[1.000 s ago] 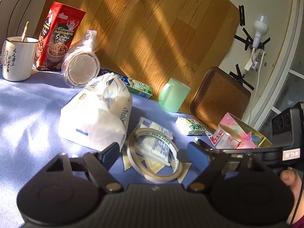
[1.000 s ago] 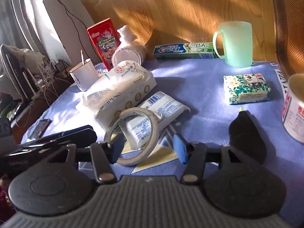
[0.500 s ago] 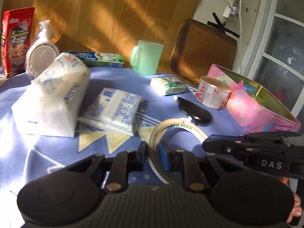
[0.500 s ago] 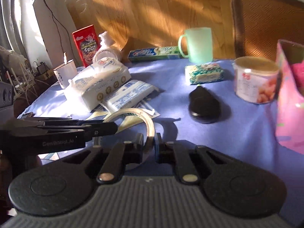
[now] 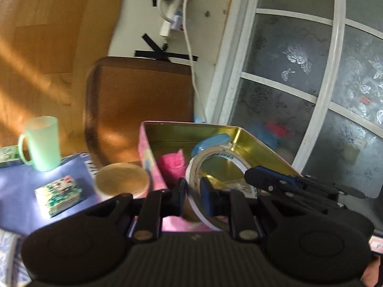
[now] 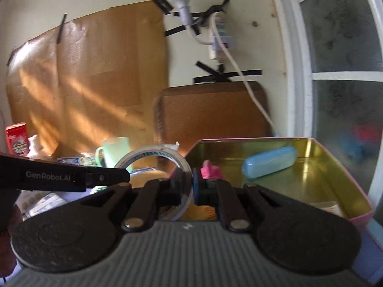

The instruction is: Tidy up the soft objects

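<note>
Blue tablecloth [image 5: 16, 191]; taped wall [image 6: 251, 47], frosted window [image 5: 323, 76].

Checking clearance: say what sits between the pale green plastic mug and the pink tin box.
In the left wrist view, a round lidded can stands between mug and box.

The left gripper [image 5: 192, 192] is clamped tight, pointing slightly downward. The right gripper [image 6: 192, 186] is likewise clamped, nearly level beside it.

Your grippers hide the tape roll's [image 5: 216, 154] lower arc and the tin's [image 6: 340, 167] near wall. The print on the small box [image 5: 59, 195] blurs; the tissue pack [image 5: 9, 258] is cut off at the left edge.
</note>
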A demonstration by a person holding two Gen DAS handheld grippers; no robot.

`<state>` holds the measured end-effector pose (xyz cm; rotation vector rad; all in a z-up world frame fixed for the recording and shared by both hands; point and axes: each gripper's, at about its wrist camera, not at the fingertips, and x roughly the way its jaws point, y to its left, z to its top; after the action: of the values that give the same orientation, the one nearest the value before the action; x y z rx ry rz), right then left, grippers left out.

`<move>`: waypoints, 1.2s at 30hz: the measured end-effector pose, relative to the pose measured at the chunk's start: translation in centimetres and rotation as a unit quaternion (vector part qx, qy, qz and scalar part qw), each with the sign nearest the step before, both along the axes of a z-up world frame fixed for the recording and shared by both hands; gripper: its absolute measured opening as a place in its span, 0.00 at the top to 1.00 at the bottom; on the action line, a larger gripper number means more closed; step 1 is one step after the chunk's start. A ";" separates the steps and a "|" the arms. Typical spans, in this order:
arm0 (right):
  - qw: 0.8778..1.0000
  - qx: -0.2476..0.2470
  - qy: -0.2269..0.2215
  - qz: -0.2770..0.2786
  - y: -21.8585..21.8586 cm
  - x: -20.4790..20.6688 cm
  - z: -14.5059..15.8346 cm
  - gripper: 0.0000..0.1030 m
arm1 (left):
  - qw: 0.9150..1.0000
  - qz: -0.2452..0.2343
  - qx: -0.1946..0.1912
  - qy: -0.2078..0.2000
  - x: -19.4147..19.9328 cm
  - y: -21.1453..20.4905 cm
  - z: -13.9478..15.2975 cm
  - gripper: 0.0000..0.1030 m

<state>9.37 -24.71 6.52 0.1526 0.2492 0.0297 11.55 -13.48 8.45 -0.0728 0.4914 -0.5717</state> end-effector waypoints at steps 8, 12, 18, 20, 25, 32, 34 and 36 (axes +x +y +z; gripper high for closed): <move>0.991 -0.011 0.041 -0.130 -5.9 2.7 -3.0 0.86 | 0.999 -0.018 0.031 0.015 1.8 -5.1 -1.9 0.78; 0.990 0.016 0.027 -0.138 -6.4 1.0 -3.2 0.86 | 0.999 -0.007 0.031 0.012 0.2 -2.4 -2.4 0.75; 0.993 0.053 -0.002 -0.104 -4.1 -1.1 -1.9 0.86 | 1.000 0.018 0.008 0.018 -3.1 3.5 -2.8 0.71; 0.995 0.058 -0.012 -0.077 -2.8 -1.6 -1.3 0.86 | 0.999 0.035 0.002 0.026 -4.4 6.0 -3.4 0.71; 0.999 0.050 -0.016 0.003 2.0 -1.5 0.1 0.86 | 0.994 0.107 0.011 0.034 -7.1 12.7 -5.4 0.71; 0.988 0.020 0.035 0.147 11.0 2.4 0.8 0.69 | 0.975 0.219 -0.006 0.041 -8.6 21.3 -6.7 0.71; 0.982 0.000 0.050 0.185 14.0 4.9 0.7 0.55 | 0.971 0.231 -0.022 0.050 -8.6 22.7 -7.4 0.70; 0.974 -0.027 0.078 0.209 16.8 8.1 0.7 0.45 | 0.971 0.233 -0.029 0.053 -8.6 23.0 -8.0 0.70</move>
<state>17.45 -7.94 7.19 0.0455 0.4350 0.4305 2.92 9.54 0.43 -0.2683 0.5409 -0.1213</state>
